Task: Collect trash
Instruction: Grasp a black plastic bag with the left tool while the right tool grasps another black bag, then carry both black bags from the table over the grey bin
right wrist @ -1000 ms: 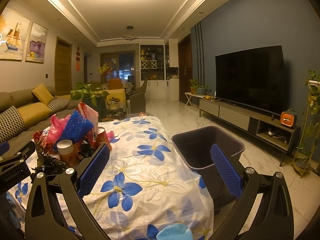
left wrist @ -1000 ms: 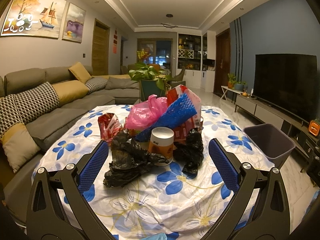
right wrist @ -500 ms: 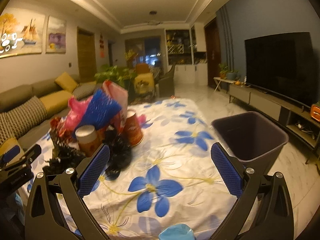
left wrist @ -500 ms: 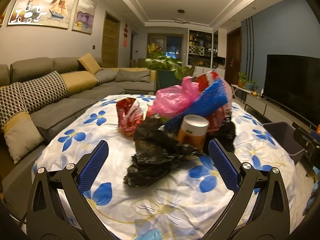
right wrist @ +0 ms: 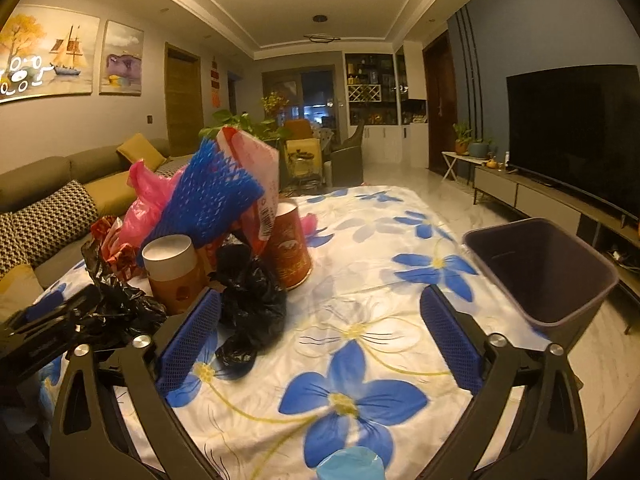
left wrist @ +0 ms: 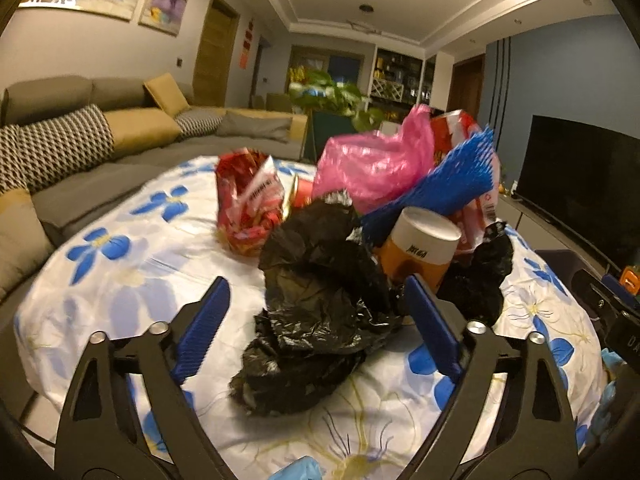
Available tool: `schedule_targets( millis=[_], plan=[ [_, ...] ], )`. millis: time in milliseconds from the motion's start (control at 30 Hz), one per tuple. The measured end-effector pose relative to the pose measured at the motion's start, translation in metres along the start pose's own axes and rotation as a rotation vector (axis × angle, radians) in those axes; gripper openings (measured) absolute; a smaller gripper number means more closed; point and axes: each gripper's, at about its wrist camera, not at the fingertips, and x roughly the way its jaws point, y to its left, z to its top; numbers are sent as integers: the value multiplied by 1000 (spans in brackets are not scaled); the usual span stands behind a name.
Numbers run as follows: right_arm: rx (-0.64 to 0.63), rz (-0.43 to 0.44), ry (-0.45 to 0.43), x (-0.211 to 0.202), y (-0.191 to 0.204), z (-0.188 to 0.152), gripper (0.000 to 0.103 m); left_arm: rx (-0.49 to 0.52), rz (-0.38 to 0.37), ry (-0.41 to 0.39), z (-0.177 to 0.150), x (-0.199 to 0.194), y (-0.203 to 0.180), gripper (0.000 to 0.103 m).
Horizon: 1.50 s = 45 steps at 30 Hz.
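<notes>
left gripper is sitting w/ its jaws spread wide and gripping nothing, straddling the near black plastic bag on the floral tablecloth. right gripper is also gaping wide, holding nothing, hovering over bare cloth between the pile and the bin.

trash is lying in 1 heap mid-table: 2 crumpled black bags, the 2nd one sitting just beside the right gripper's left finger; an upturned paper cup w/ white base up; a 2nd, reddish paper cup; a pink plastic bag; blue foam netting; a red snack wrapper; and a red-and-white bag standing tallest.

handling, as i'm judging it: the bags and wrapper are looking v. light, soft and slippery, prob. collapsing under the pads, so pinching a bunched fold near the top is looking better than the thin trailing edge. cups are looking light but crushable; taking them across the side wall w/ gentle squeeze is seeming safest. netting is looking springy and could be snagging neighbours.

containers: the dark bin is standing off the table's right edge; the part of its inside in view is showing nothing in it. cups are looking inverted, contents not visible.
</notes>
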Motion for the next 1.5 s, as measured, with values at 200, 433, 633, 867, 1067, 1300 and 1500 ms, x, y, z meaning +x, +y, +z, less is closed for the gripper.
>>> schedule_targets(
  millis=[200,433,633,867,1067,1300,1500],
  plan=[
    [-23,27,47,30,13,-4,72,23,-40,77,-6,25,-5,50],
    [5,110,94,57,22,-3,61,60,-72,81,-8,27,-7,15],
    [-17,116,100,70,31,2,53,44,-80,65,-4,17,-6,8],
    [-24,182,161,84,39,-4,12,22,-100,22,5,-8,-5,6],
    [-4,185,124,62,30,-2,6,12,-92,-7,11,-26,-8,6],
    [18,165,30,13,9,12,6,28,-115,-45,22,-45,-25,6],
    [32,146,-17,-15,-9,23,6,50,-162,-73,33,-56,-49,6]
  ],
)
